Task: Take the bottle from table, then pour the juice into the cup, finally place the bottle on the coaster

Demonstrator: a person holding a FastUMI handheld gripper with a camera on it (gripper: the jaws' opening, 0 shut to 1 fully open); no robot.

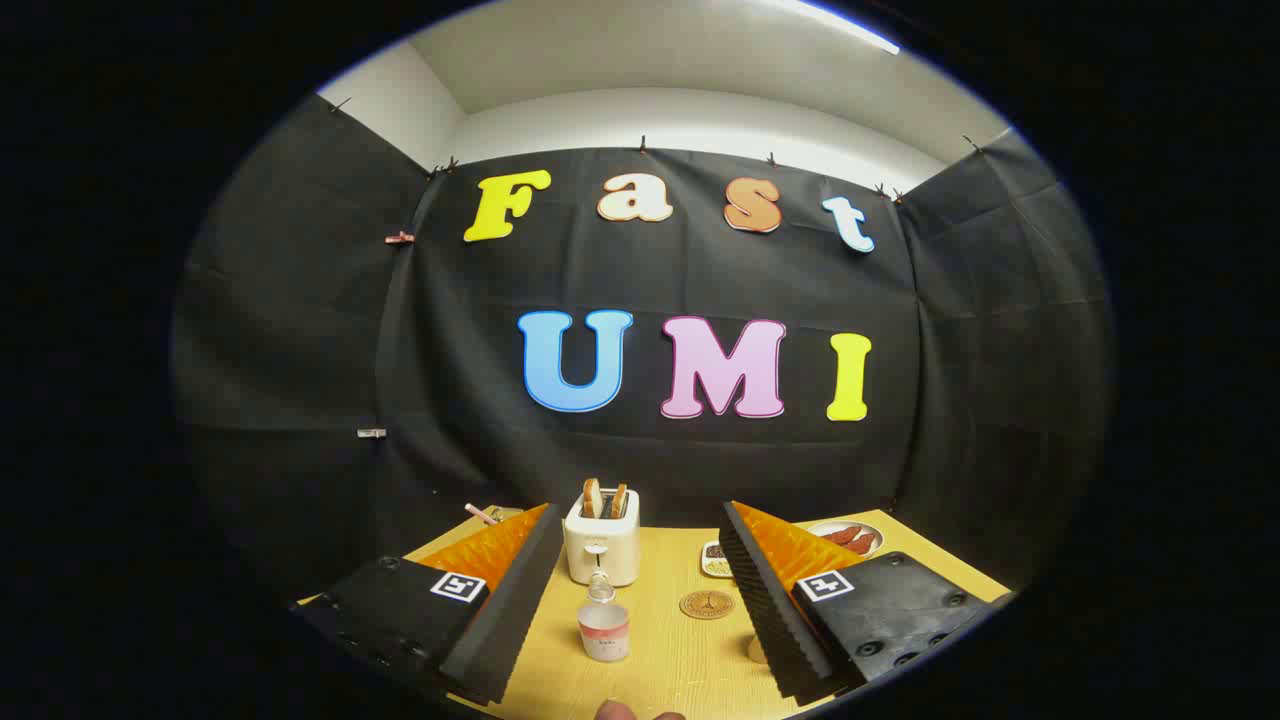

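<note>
walls: black cloth (640, 280) | table: yellow wood (680, 670) | ceiling light strip (840, 22)

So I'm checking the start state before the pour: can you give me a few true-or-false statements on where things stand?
1. The gripper is open, with nothing between its fingers. True.
2. The toaster is empty. False: two slices of bread stick out of its top.
3. The cup stands on the table, between the fingers. True.
4. The bottle stands on the coaster. False: the coaster is bare; the bottle stands just behind the cup, before the toaster.
</note>
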